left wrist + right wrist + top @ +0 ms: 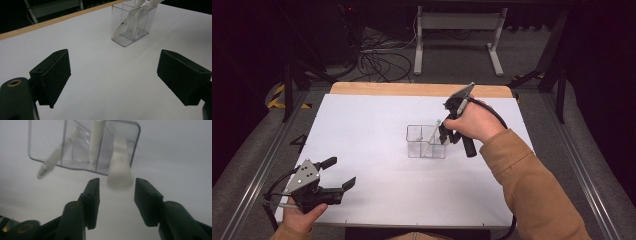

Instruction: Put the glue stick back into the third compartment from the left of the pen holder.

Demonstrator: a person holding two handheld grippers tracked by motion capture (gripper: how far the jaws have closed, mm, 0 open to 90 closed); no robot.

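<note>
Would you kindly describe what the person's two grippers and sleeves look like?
Both are black handheld tools with two flat, rectangular black jaws. The left gripper carries a grey three-cornered plate with small holes on top, and a black cable loops from it. The right gripper has a black pistol-style handle and a thick black cable. The right arm wears a tan-brown sleeve.

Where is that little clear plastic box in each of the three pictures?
High view: the clear box stands mid-table, just left of the right gripper.
Left gripper view: the box sits at the top, right of centre, far beyond the open jaws.
Right gripper view: the box is at the top, close above the jaws.
Shared landmark: the white pens leaning inside it.
</note>
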